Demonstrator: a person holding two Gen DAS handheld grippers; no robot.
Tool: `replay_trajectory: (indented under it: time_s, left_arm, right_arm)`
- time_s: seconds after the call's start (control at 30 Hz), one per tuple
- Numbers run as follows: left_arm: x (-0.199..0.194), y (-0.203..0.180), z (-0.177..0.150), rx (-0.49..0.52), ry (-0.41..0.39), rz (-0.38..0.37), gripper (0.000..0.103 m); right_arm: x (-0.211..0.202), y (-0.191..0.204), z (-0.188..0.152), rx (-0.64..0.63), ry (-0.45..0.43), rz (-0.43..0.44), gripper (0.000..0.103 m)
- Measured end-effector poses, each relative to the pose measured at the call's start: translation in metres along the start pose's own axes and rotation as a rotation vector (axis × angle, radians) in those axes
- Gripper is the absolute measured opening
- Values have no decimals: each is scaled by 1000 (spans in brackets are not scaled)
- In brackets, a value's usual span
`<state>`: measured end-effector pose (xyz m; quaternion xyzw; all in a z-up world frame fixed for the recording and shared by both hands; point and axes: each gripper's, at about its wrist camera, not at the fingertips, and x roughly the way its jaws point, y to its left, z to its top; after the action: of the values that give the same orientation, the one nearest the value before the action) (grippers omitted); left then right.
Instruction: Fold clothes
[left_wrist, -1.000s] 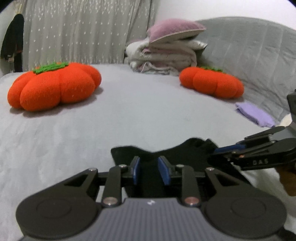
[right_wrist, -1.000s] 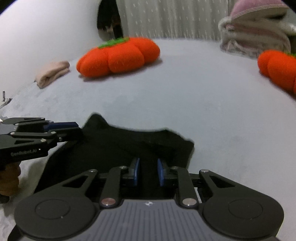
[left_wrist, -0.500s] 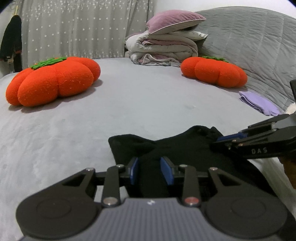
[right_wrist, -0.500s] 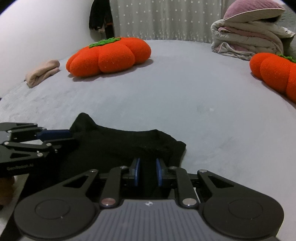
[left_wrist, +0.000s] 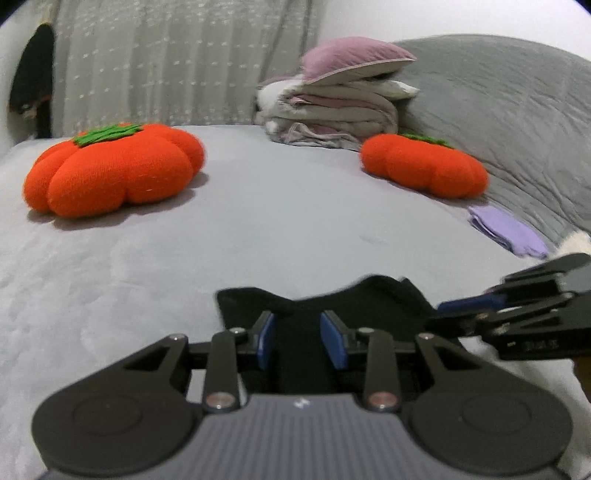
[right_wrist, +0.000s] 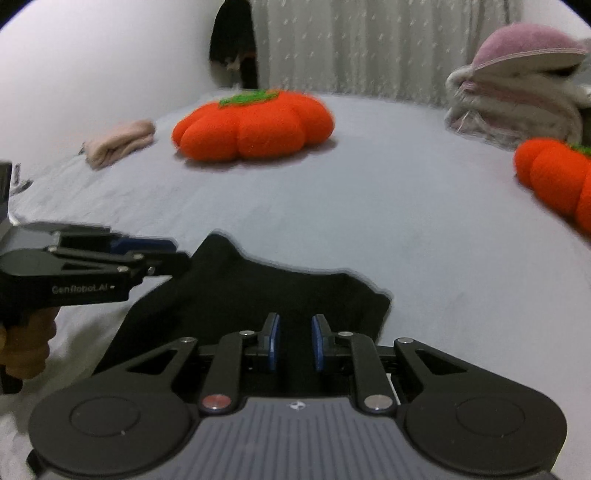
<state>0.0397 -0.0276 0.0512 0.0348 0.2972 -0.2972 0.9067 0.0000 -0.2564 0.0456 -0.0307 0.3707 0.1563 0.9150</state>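
A: A grey bed fills both views, a pale dotted curtain behind it. What does each camera catch alone?

B: Only the left wrist view shows the folded lilac cloth by the quilted grey headboard. Only the right wrist view shows the rolled pink cloth near the white wall.

A: And the count?

B: Two orange pumpkin cushions, the big cushion at left and the small cushion by the headboard; one stack of folded bedding topped by one mauve pillow; one dark coat hanging by the curtain; one black garment; two grippers.

A: Where is the garment?

B: Flat on the near edge of the bed, its far hem wavy, under both tools. The left gripper stands part open, its jaws having just been opening, with black cloth between the blue pads; whether they press it cannot be told. The right gripper stands narrow, cloth between its pads too, grip again unclear. A hand shows on the left tool's handle.

A: Any change from a second ago?

B: The garment lies in the same place; both pictures are blurred now, and the left pads stand a little wider apart.
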Motion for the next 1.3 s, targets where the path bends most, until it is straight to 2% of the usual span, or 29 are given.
replay_trajectory:
  time_s: [0.07,0.17,0.3,0.47,0.8,0.9,1.07,1.3]
  left_arm:
    - [0,-13,-6,33,18,-29,30]
    - [4,-30,-17,99,59,-43,30]
    - [16,-38,-26,128,119,-27,31]
    - [18,-43,-30,128,121,0,32]
    - [-4,-61,-37,138,96,93,36]
    - [-4,-66,-42,165,114,136,36]
    - [-14,-70,-43,139,120,182,36]
    - [-37,-75,-52,153,126,218,36]
  right_arm:
    - [3,3,-4,17,39,34,17]
    - [-1,13,-11,14,46,51,17]
    - [-16,19,-25,19,38,43,20]
    - [-13,25,-48,25,87,24,21]
    - [-31,43,-69,-6,41,-44,22]
    - [-38,50,-79,-22,39,-61,22]
    - [-48,55,-88,-29,27,-95,22]
    - [-63,70,-99,-46,-12,-79,22]
